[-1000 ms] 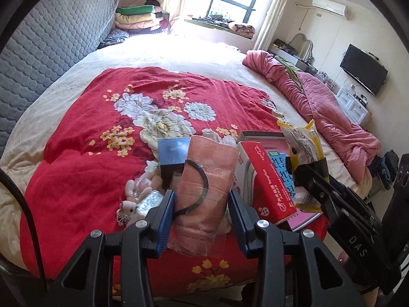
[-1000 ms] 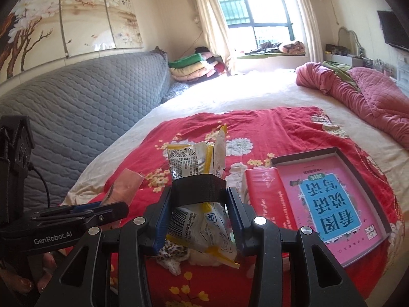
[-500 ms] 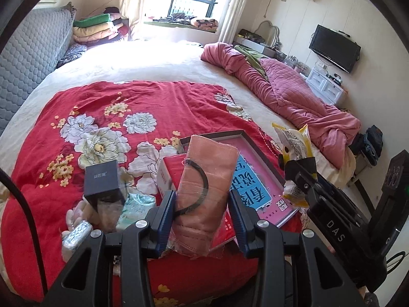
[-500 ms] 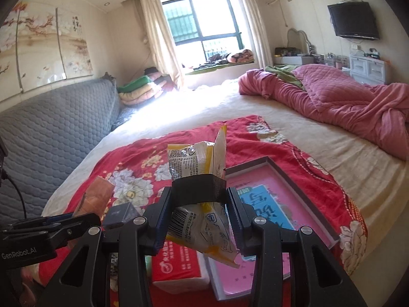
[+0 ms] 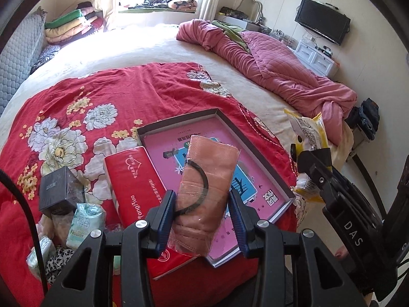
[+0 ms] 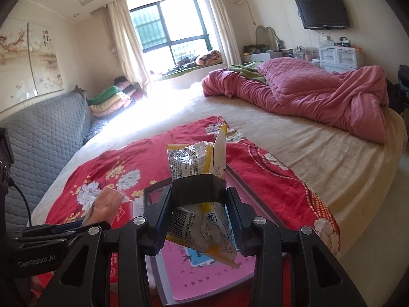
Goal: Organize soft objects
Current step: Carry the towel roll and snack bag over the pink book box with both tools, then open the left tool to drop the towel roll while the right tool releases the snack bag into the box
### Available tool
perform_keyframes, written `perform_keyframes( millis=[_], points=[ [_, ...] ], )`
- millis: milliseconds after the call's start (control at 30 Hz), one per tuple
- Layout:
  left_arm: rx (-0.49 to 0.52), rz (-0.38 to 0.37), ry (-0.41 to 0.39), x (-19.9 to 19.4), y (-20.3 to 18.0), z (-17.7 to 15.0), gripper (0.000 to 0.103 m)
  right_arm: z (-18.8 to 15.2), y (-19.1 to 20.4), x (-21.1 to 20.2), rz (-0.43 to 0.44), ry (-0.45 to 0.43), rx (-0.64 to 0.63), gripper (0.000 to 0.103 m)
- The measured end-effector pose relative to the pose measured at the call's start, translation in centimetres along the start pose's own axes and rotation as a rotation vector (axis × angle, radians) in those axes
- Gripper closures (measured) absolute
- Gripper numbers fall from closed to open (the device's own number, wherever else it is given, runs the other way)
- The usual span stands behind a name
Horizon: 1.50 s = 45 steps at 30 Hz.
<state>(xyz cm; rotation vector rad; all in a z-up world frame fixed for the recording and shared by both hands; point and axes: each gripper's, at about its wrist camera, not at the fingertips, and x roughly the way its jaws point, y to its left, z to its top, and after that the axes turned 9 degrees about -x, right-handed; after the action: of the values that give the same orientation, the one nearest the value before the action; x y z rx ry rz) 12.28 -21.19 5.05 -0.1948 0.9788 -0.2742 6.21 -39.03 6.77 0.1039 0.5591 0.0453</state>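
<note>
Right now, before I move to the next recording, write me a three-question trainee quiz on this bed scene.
1. True or false: the left gripper is shut on the pink wrapped cloth.
2. What does the right gripper hold? A) the black box B) the yellow snack bag C) nothing
3. Fill in: the shallow tray with the pink book lies on the ____ floral blanket.

Key: 1 true; 2 B; 3 red.
</note>
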Motion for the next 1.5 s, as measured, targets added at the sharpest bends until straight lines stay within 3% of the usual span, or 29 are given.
perform_keyframes(
  millis=[600, 867, 1200, 1500],
  points=[
    [0.149, 0.072, 0.228, 9.6, -4.0, -1.2, 0.061, -3.6, -4.1, 6.0, -0.065, 0.167, -0.027, 0.06],
    [0.184, 0.1, 0.297, 11.6, -4.3, -1.9, 0.061, -5.0, -5.3, 8.8, -0.007, 0.267, -0.016, 0.06],
    [0.262, 0.115, 0.342, 12.6, -5.4, -3.4, 0.061, -6.6, -5.2, 11.1, -0.009, 0.357, -0.03, 0.06],
    [0.302, 0.123, 0.355, 12.8, -5.9, -3.9, 0.06, -7.1, -5.6, 11.6, -0.002, 0.377, -0.013, 0.059]
  ],
)
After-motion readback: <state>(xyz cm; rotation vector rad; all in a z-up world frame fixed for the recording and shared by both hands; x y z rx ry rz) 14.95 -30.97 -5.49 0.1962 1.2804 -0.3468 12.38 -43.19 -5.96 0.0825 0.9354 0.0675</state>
